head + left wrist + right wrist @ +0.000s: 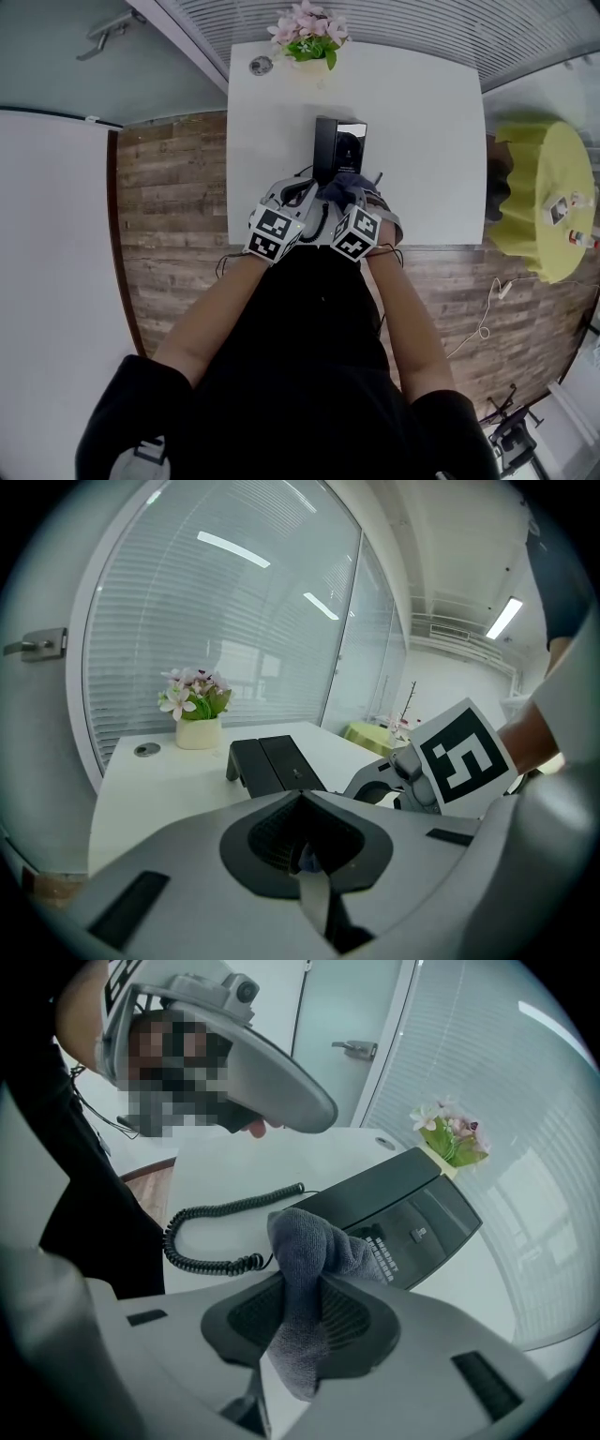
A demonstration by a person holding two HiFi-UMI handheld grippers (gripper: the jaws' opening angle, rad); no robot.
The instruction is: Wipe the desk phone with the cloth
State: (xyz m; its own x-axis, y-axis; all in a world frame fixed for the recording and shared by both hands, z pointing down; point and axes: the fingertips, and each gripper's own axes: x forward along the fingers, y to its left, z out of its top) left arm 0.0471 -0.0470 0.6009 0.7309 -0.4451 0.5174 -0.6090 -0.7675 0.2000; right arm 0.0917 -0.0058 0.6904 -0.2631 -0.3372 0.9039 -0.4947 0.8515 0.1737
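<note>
On my head view, the black desk phone (337, 148) sits near the middle of the white rectangular table (431, 141). Both my grippers are crowded together at the phone's near side, between it and the table edge closest to me.

My right gripper (302, 1279) has its jaws clamped on the grey terry cloth (314, 1251). A bunched fold of cloth stands up above the jaw tips, and a tail hangs down below the pads. In the right gripper view, the top of that fold overlaps the phone's near edge. I cannot tell whether it actually touches the casing.

My left gripper (302, 797) is just left of the right one, and its jaw tips are drawn together with nothing held between them. A small bluish speck shows low in the gap behind the tips, but I cannot make out what it is.

The phone's black coiled cord (211, 1213) loops across the table on the phone's near-left side, between the phone and my body.

Beyond the phone, at the far edge of the table, stands a pale pot of pink flowers (307, 37). A round yellow-green side table (539, 187) stands well off to the phone's right, apart from the white table.
</note>
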